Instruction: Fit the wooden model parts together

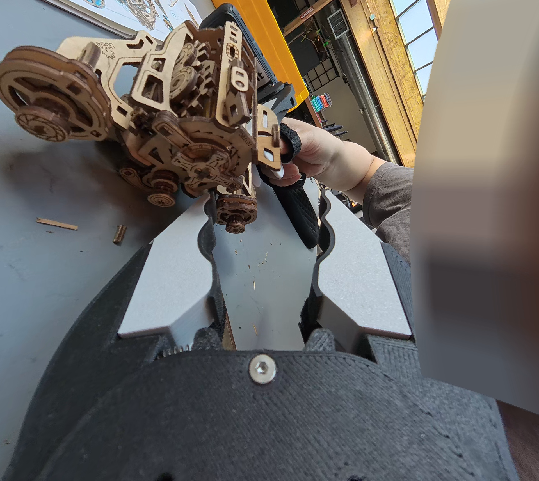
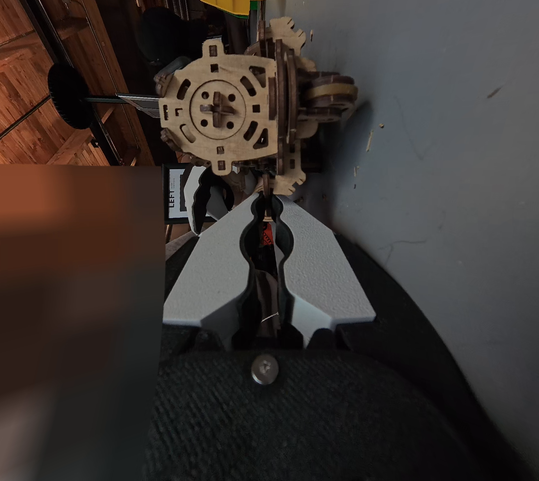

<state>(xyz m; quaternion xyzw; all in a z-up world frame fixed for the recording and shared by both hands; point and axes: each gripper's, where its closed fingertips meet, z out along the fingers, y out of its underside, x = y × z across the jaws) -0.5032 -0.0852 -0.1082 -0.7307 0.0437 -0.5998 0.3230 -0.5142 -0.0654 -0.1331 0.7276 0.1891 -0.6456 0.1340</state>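
My right claw (image 2: 267, 204) is clamped on a thin wooden tab (image 2: 266, 190) that sticks out of the wooden model (image 2: 221, 108), just ahead of its tips. The model leans on the grey table (image 2: 423, 88), off to that claw's right. My left claw (image 1: 264, 204) stands wide apart with nothing gripped; a small wheel (image 1: 235, 212) of the model hangs just inside its left finger (image 1: 186, 222). To seat the tab well, I judge I should push straight along the slot, keep the thin wood from twisting, and brace the model with the left claw first.
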